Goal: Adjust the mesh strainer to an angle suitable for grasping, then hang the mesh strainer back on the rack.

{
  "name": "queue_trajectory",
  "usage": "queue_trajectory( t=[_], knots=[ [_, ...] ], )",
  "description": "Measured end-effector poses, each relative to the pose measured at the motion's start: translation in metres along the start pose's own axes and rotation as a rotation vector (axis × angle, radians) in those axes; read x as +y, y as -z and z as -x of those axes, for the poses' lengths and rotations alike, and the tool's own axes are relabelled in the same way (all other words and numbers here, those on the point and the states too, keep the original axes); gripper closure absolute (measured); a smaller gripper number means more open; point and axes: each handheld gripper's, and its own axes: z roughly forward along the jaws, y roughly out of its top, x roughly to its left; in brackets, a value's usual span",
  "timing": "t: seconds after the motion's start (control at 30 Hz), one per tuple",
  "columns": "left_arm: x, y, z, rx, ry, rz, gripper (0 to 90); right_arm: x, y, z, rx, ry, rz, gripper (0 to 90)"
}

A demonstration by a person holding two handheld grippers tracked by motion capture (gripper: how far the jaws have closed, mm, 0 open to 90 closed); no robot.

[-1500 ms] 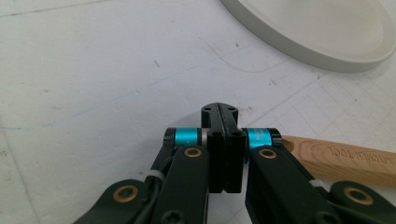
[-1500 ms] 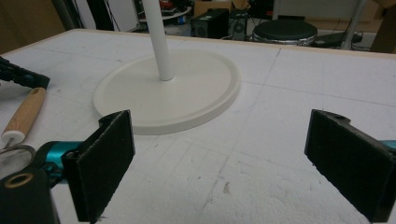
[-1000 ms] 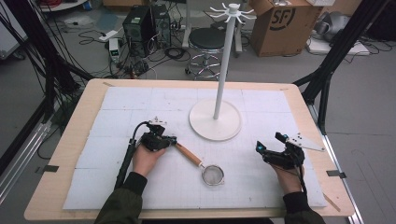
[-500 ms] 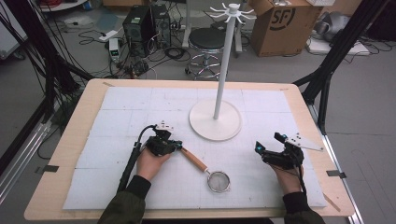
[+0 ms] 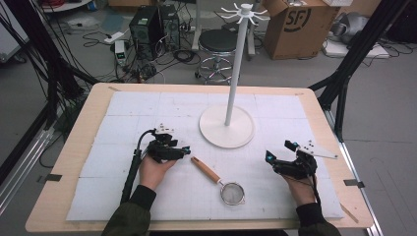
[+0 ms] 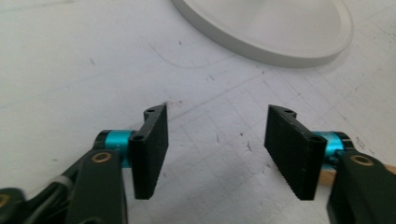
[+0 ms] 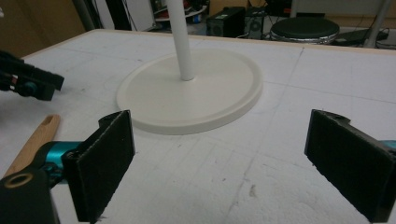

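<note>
1. While the strainer (image 5: 225,185) is lying flat near the table's (image 5: 74,196) front edge, wooden handle pointing at the left gripper (image 5: 181,152), set-down looks complete.
2. Left gripper: its jaws have just been opening, nothing between them, handle end just beside.
3. Right gripper (image 5: 270,158) is resting wide open and empty, toward the right edge.
4. Hook stand (image 5: 227,126) is standing mid-table, unused; hanging may remain.

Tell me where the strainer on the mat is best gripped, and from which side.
Probably the wooden handle, taken from above across its width: it lies flat and is narrow and straight. The round mesh bowl is wide. The open left gripper sits nearest the handle's free end.
</note>
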Motion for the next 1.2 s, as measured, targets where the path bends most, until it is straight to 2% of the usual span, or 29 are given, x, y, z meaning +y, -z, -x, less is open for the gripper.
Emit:
queue_trajectory(
  t=[0.23,0.33,0.37,0.4,0.47,0.5,0.53,0.57,0.6,0.63,0.67,0.7,0.73,0.8,0.9,1.07,1.2],
  knots=[
    [-0.008,0.031,-0.012,0.048,0.028,0.118,31.1,0.000,-0.002,-0.004,0.015,0.006,-0.007,7.6],
    [-0.015,0.044,-0.016,0.069,0.020,0.134,28.0,0.001,-0.002,-0.006,0.043,-0.018,-0.009,7.6],
    [-0.018,0.049,-0.016,0.078,0.014,0.133,27.0,0.002,-0.004,-0.010,0.103,-0.053,-0.017,7.6],
    [-0.019,0.052,-0.017,0.082,0.011,0.138,27.0,0.002,-0.004,-0.010,0.103,-0.053,-0.017,7.6],
    [-0.023,0.060,-0.017,0.093,0.003,0.145,25.8,0.004,-0.008,-0.019,0.174,-0.072,-0.028,7.6],
    [-0.026,0.064,-0.018,0.093,-0.002,0.160,25.6,0.005,-0.013,-0.032,0.230,-0.082,-0.061,7.6],
    [-0.028,0.067,-0.018,0.095,0.001,0.165,25.2,0.005,-0.017,-0.039,0.261,-0.084,-0.086,7.6],
    [-0.030,0.070,-0.018,0.098,0.000,0.165,24.7,0.005,-0.021,-0.047,0.280,-0.074,-0.108,7.6],
    [-0.032,0.073,-0.018,0.101,-0.001,0.165,24.7,0.005,-0.021,-0.047,0.280,-0.074,-0.108,7.6],
    [-0.034,0.075,-0.018,0.105,-0.003,0.170,24.6,0.004,-0.024,-0.054,0.288,-0.066,-0.130,7.6],
    [-0.037,0.077,-0.018,0.108,-0.003,0.165,24.6,0.003,-0.031,-0.066,0.320,-0.046,-0.179,9.9],
    [-0.039,0.079,-0.019,0.109,-0.004,0.162,24.6,0.001,-0.033,-0.071,0.340,-0.047,-0.203,15.9],
    [-0.041,0.080,-0.019,0.111,-0.005,0.163,24.6,0.001,-0.033,-0.071,0.340,-0.047,-0.203,15.9],
    [-0.044,0.081,-0.020,0.110,0.001,0.157,24.9,-0.001,-0.038,-0.079,0.385,-0.061,-0.237,16.9],
    [-0.046,0.080,-0.021,0.113,0.001,0.148,24.9,-0.003,-0.041,-0.088,0.395,-0.051,-0.248,16.7],
    [-0.045,0.076,-0.017,0.111,-0.018,0.144,24.9,-0.004,-0.043,-0.090,0.407,-0.049,-0.260,16.7],
    [-0.044,0.074,-0.015,0.114,-0.028,0.145,24.9,-0.008,-0.050,-0.100,0.432,-0.035,-0.291,16.7]
  ],
)
